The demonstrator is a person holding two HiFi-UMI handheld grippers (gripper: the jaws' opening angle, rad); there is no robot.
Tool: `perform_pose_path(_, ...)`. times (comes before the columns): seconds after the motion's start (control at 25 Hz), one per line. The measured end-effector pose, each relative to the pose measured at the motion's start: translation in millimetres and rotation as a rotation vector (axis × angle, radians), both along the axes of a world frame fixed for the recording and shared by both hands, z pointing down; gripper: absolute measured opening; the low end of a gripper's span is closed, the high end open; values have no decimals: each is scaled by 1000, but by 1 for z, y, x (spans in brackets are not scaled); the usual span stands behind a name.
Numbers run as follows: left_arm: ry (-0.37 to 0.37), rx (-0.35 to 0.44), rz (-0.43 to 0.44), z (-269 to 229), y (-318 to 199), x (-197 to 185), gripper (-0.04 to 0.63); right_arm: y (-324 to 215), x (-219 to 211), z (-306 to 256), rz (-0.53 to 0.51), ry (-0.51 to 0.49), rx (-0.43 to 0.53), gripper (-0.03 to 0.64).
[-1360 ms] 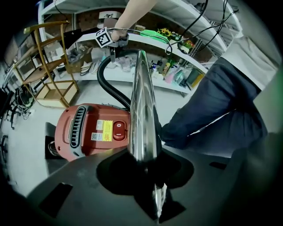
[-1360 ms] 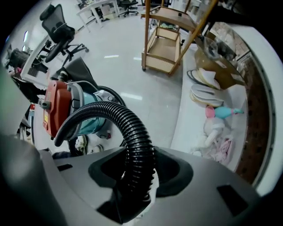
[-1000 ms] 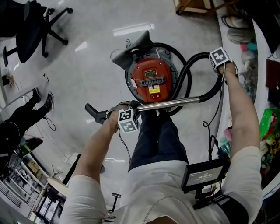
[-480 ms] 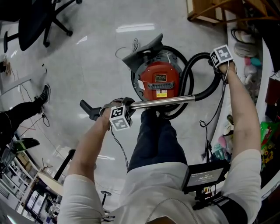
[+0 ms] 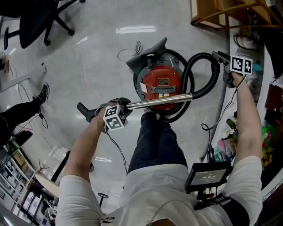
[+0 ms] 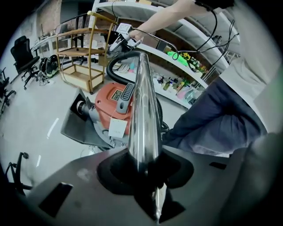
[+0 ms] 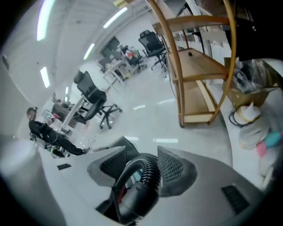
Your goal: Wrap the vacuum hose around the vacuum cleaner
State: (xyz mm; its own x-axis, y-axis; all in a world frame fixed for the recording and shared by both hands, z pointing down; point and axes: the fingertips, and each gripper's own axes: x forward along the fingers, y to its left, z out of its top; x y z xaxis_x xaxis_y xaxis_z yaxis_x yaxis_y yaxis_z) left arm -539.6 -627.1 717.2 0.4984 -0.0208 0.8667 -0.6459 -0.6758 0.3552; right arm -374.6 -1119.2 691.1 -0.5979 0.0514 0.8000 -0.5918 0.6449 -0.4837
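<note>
The red vacuum cleaner stands on the floor before my legs, also seen in the left gripper view. Its black hose arcs up and over its right side to the chrome wand. My left gripper is shut on that wand near its black nozzle end. My right gripper is at the top right of the hose loop. The ribbed hose lies between its pads, which still touch it while the jaws are opening.
A grey floor head and a thin cord lie behind the vacuum. A wooden shelf unit stands at the top right, a cluttered shelf along the right, an office chair top left, and a person's leg at the left.
My right gripper has moved to the right with the hose, and the loop stands wider. The left gripper and wand have drifted slightly left and down.
</note>
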Motion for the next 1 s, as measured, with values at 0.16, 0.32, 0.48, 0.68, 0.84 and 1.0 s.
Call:
perform_pose_path(0.16, 15, -6, -4, -2, 0, -1, 124, 45, 2, -49, -393, -74, 167, 198)
perform_pose_path(0.32, 18, -17, -10, -2, 0, -6, 124, 125, 28, -65, -920, 1, 320, 239)
perform_pose_path(0.48, 27, -25, -14, -4, -2, -8, 124, 165, 53, -54, -1224, 98, 473, 300)
perform_pose_path(0.68, 47, -38, -10, -8, -3, -6, 124, 166, 46, -27, -1534, 247, 913, 324)
perform_pose_path(0.84, 76, -61, -28, -10, -1, -4, 124, 164, 35, -24, -1567, 277, 990, 260)
perform_pose_path(1.0, 76, -57, -63, -4, 3, -3, 121, 158, 19, -31, -1563, 208, 939, 204)
